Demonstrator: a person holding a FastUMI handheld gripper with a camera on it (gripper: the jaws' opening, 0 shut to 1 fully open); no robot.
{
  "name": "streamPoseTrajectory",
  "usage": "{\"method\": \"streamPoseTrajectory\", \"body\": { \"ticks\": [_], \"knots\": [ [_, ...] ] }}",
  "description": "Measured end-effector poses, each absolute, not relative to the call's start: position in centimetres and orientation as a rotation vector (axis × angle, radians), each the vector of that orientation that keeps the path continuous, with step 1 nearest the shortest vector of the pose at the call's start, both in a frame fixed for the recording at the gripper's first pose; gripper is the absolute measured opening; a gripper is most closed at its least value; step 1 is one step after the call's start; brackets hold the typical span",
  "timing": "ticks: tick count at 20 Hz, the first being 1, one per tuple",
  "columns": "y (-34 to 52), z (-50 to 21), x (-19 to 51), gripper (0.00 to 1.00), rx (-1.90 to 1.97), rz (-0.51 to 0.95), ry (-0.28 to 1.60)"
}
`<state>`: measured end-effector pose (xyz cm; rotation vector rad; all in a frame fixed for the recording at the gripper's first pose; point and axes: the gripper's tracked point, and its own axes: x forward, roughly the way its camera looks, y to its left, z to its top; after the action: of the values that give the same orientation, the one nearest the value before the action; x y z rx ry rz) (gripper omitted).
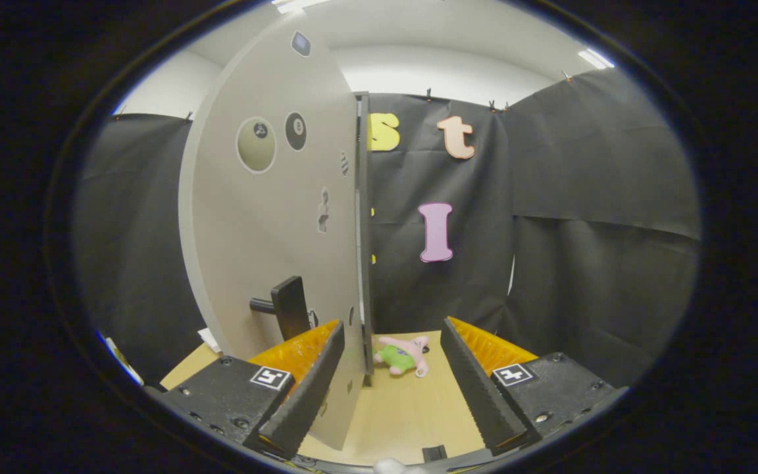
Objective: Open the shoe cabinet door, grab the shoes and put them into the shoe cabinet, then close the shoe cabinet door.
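On the pale wooden counter (pixel 405 415), the open, empty tongs (pixel 392 388) straddle the grey cabinet door (pixel 267 217) edge, so its swing could jam the left finger.

Illumination is even and moderately bright, supplied by ceiling light panels (pixel 595 58) overhead; these burn out to white glare. The grey door (pixel 267 217) is lit flatly, with a soft shadow beneath its handle (pixel 285 307). Black cloth absorbs light and reads dark, folds faintly visible. Fisheye distortion bows the door's edge and straight lines strongly outward. Focus is acceptable centrally; the periphery softens, with slight blue fringing at the rim.
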<state>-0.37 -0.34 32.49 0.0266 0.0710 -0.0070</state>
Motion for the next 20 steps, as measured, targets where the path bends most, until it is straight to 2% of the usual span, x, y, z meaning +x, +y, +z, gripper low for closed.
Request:
{"method": "streamPoseTrajectory", "body": {
  "ticks": [11, 20],
  "knots": [
    [17.6, 32.5, 5.5, 0.98, 0.012, 0.166, 0.062],
    [21.2, 34.4, 5.9, 0.99, 0.031, 0.132, 0.042]
  ]
}}
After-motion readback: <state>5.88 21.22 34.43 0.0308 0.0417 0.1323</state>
